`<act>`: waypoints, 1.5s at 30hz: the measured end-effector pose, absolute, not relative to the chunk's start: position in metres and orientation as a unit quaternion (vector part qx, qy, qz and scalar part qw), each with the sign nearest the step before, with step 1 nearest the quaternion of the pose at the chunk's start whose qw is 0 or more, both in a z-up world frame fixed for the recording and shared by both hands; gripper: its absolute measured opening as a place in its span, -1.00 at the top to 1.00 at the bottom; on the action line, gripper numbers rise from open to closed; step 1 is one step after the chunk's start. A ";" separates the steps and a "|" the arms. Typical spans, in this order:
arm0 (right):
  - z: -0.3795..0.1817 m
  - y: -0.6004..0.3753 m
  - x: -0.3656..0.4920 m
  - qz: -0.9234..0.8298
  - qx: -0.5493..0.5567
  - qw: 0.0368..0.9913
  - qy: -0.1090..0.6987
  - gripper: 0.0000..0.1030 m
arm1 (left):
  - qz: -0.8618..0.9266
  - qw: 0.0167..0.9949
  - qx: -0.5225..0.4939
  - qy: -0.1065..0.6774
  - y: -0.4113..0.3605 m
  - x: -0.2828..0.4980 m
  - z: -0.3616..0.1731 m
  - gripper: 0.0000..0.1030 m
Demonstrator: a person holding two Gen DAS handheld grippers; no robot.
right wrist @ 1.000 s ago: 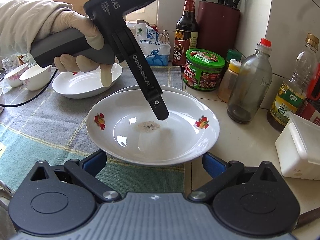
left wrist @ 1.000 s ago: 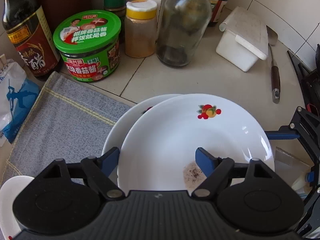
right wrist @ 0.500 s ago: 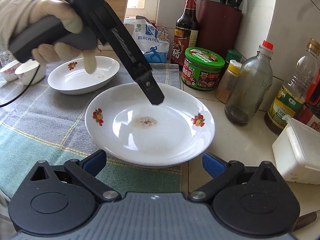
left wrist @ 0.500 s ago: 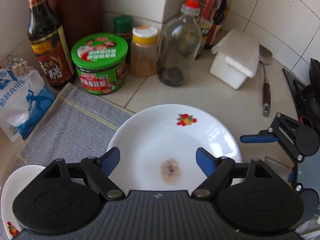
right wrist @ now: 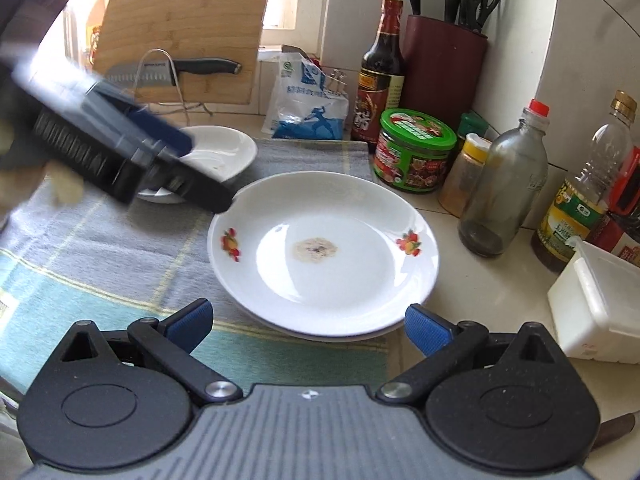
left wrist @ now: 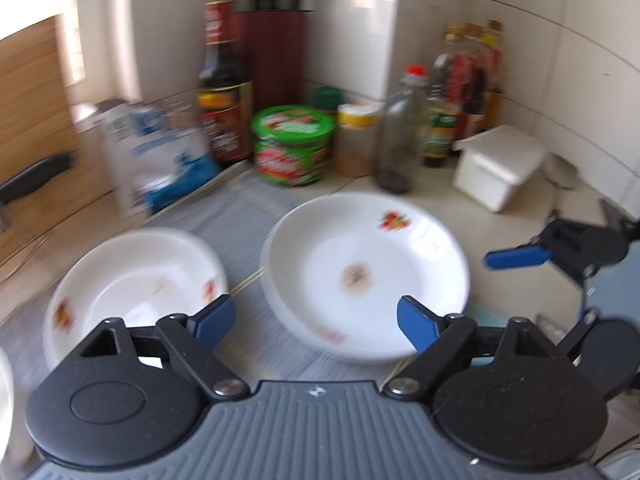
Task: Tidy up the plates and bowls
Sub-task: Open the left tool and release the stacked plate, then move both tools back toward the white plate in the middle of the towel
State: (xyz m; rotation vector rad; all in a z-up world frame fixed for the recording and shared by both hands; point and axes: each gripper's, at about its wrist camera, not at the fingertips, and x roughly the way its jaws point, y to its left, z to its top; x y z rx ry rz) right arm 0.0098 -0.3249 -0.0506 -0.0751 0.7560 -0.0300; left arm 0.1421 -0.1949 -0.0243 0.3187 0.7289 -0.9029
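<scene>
**Two plates stacked, one apart on the cloth**

Crowded back of the surface (right wrist: pixel 480 280): dark sauce bottle (right wrist: pixel 382 68), green-lidded jar (right wrist: pixel 414 152), yellow-capped spice jar (right wrist: pixel 466 176), near-empty glass bottle (right wrist: pixel 504 184), oil bottle (right wrist: pixel 584 196), white lidded box (right wrist: pixel 600 304), blue-and-white bag (right wrist: pixel 308 100), knife block (right wrist: pixel 444 60). Nothing between either set of fingers.

Top plate (right wrist: pixel 324 248) of a stack of two, brownish residue at its centre, half on the striped cloth (right wrist: pixel 100 248). Third plate (right wrist: pixel 216 152) farther left on the cloth, partly hidden by the left gripper (right wrist: pixel 188 172).

Left gripper fingers (left wrist: pixel 216 320) spreading, empty. Right gripper (right wrist: pixel 308 324) fingers spread, empty, just short of the stack.
</scene>
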 end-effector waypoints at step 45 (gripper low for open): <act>-0.027 -0.272 0.181 0.190 -0.093 0.894 0.394 -1.00 | -0.278 0.885 0.111 0.356 -0.120 0.203 -0.104 -1.00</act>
